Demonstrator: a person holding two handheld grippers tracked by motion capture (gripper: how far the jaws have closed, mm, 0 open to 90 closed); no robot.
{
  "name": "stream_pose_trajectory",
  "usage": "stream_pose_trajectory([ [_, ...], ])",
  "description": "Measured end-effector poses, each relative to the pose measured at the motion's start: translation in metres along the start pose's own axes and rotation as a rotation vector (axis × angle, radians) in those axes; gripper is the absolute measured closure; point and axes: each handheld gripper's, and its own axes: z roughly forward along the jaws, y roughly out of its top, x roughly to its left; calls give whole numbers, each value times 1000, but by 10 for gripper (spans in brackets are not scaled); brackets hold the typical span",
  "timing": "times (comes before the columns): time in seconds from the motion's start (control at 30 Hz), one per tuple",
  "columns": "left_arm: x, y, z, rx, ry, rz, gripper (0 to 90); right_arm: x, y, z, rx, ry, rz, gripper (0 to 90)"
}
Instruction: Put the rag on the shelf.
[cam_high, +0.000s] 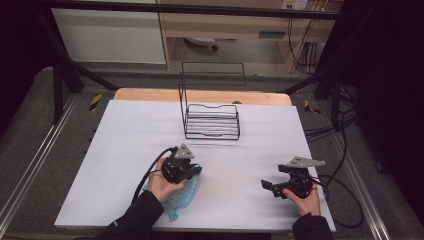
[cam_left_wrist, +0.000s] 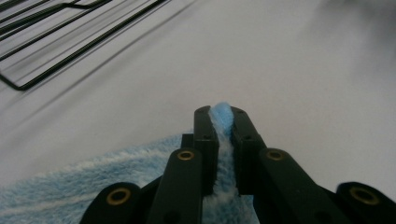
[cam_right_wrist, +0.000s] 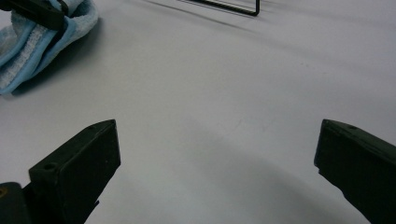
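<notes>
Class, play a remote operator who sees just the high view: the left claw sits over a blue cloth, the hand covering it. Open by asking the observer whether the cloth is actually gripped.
Operator: Is the cloth gripped?
Observer: Yes. In the left gripper view the left claw is shut on a fold of the blue cloth, fluff poking out between the jaws.
Operator: And the right claw?
Observer: The right gripper view shows the right claw wide open with bare white table between its jaws.
Operator: Is the wire rack close to the cloth?
Observer: The wire rack lies ahead of the left claw, apart from the cloth.
</notes>
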Motion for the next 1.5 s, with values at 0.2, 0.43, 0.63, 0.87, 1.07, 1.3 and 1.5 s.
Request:
stream_pose_trajectory([
  [0.2, -8, 14, 16, -5, -8, 1, 830, 0, 0, 0, 2, 2, 0, 9],
  [0.43, -13, 23, 37, -6, 0, -6, 827, 0, 0, 1, 4, 3, -4, 9],
  [0.63, -13, 20, 52, 11, -1, -6, 816, 0, 0, 1, 6, 4, -6, 9],
  [0.87, -12, 19, 54, 22, -4, -5, 675, 0, 0, 0, 4, 4, -4, 10],
  [1.07, -3, 22, 19, 9, -12, -11, 481, 1, 0, 0, 2, 3, -3, 12],
  [1.3, 9, 3, -30, 47, 25, 13, 426, 4, 1, 1, -6, 0, -1, 23],
  [1.5, 11, -38, -47, 98, 1, 3, 458, 13, 5, 6, 1, 14, -3, 34],
])
